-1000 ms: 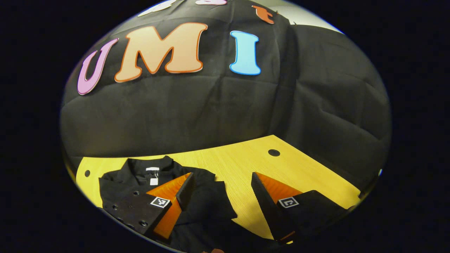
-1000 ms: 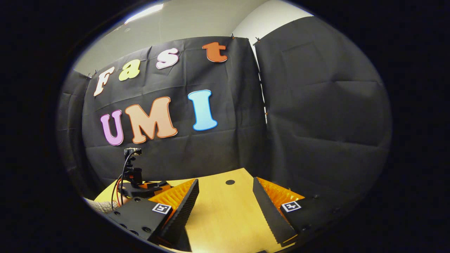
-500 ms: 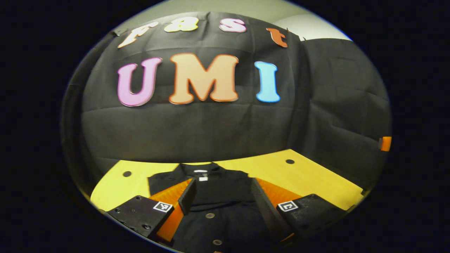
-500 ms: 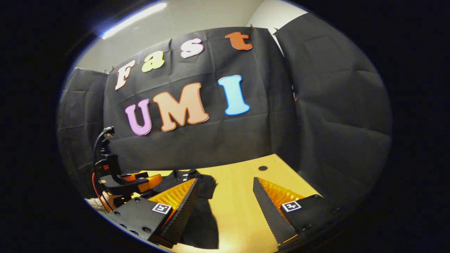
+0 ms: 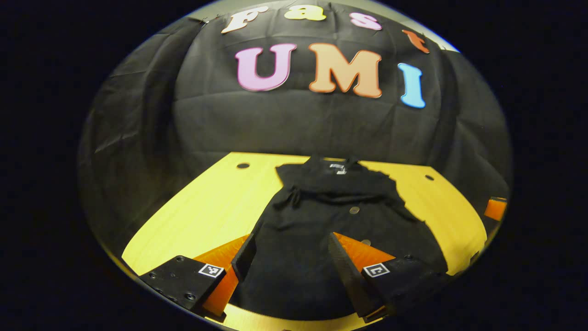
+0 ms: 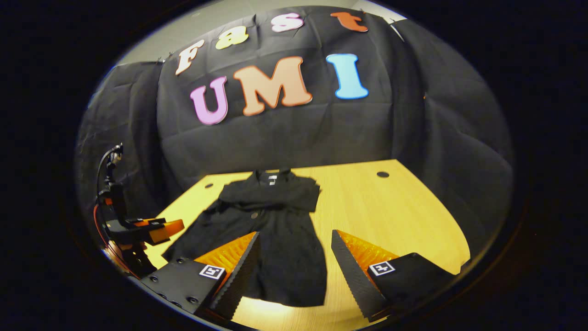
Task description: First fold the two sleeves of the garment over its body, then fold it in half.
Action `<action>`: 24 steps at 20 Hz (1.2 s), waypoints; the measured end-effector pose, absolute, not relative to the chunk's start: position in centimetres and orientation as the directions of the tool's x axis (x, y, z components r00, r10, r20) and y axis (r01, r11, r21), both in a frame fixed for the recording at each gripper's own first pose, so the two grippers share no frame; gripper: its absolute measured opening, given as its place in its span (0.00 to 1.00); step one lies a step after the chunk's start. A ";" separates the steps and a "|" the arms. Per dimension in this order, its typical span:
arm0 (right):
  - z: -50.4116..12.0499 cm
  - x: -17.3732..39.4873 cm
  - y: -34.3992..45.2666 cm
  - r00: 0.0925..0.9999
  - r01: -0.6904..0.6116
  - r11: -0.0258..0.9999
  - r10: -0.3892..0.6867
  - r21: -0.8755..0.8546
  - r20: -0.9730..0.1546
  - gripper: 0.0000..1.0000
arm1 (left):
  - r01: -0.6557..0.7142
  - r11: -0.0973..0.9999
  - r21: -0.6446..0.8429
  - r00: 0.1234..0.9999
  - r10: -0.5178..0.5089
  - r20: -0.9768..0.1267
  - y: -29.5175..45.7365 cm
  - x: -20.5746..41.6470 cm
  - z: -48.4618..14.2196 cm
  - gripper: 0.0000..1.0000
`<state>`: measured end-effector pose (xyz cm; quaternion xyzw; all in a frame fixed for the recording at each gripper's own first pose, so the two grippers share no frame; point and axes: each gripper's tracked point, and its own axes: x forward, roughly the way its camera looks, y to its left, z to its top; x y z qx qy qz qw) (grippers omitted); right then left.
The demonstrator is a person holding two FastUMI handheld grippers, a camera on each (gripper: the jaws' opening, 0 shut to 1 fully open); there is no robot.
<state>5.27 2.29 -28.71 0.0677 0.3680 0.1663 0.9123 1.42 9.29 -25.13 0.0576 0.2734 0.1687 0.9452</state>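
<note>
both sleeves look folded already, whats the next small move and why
Probably lower both open hand-held grippers, left and right, to the shirt's near hem. The sleeves already lie across its chest on the table, neither gripper holds cloth, and the half fold remains.

Left claw [image 5: 289, 257] and right claw [image 6: 294, 257] gape wide (seemingly both empty).

Worktop [image 6: 390, 202]: bare wood open on both sides of garment [image 6: 271, 230]. Booth wall closes far edge. Left tongs [image 6: 161, 228] stand at worktop's left edge, beside garment.
</note>
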 end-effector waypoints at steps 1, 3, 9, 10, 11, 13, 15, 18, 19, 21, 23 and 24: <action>-30.3 4.5 2.5 0.647 -0.260 0.938 0.345 0.229 -0.680 0.98 | -0.296 0.930 0.216 0.766 0.367 -0.528 10.0 0.0 -26.0 0.94; -33.3 2.9 3.0 0.592 -0.263 0.942 0.329 0.210 -0.736 0.93 | -0.279 0.930 0.239 0.723 0.368 -0.585 10.7 -2.1 -27.7 0.95; -37.8 -0.3 3.2 0.471 -0.246 0.952 0.284 0.184 -0.835 0.99 | -0.282 0.917 0.281 0.611 0.398 -0.684 12.7 -5.5 -31.5 0.95; -38.4 -0.5 3.1 0.464 -0.244 0.954 0.275 0.177 -0.842 0.98 | -0.277 0.917 0.286 0.594 0.397 -0.700 12.9 -6.2 -31.9 0.95; -38.8 -0.6 3.2 0.454 -0.242 0.955 0.270 0.174 -0.849 0.98 | -0.275 0.917 0.288 0.582 0.397 -0.710 13.1 -6.8 -32.2 0.95; -39.8 -0.9 3.5 0.429 -0.240 0.955 0.264 0.173 -0.864 0.98 | -0.284 0.919 0.272 0.564 0.390 -0.728 13.2 -7.3 -32.9 0.96; -40.0 -1.5 3.5 0.401 -0.240 0.955 0.261 0.174 -0.878 0.94 | -0.290 0.921 0.259 0.543 0.381 -0.748 13.0 -8.0 -33.4 0.96; -40.3 -1.5 3.5 0.398 -0.247 0.956 0.251 0.160 -0.883 0.99 | -0.273 0.925 0.266 0.556 0.377 -0.741 13.1 -7.8 -33.3 0.96; -40.1 -1.4 3.4 0.401 -0.248 0.955 0.252 0.160 -0.881 0.99 | -0.276 0.925 0.262 0.554 0.376 -0.743 13.2 -7.9 -33.4 0.96; -40.2 -1.4 3.5 0.400 -0.270 0.948 0.269 0.168 -0.876 0.94 | -0.278 0.926 0.256 0.572 0.374 -0.730 13.1 -7.8 -33.4 0.97; -40.1 -1.2 3.6 0.390 -0.275 0.945 0.277 0.176 -0.878 0.94 | -0.269 0.930 0.249 0.594 0.364 -0.717 12.9 -7.9 -33.4 0.97; -40.2 -1.3 3.5 0.385 -0.275 0.945 0.275 0.176 -0.881 0.98 | -0.264 0.932 0.250 0.603 0.362 -0.711 12.6 -8.0 -33.5 0.97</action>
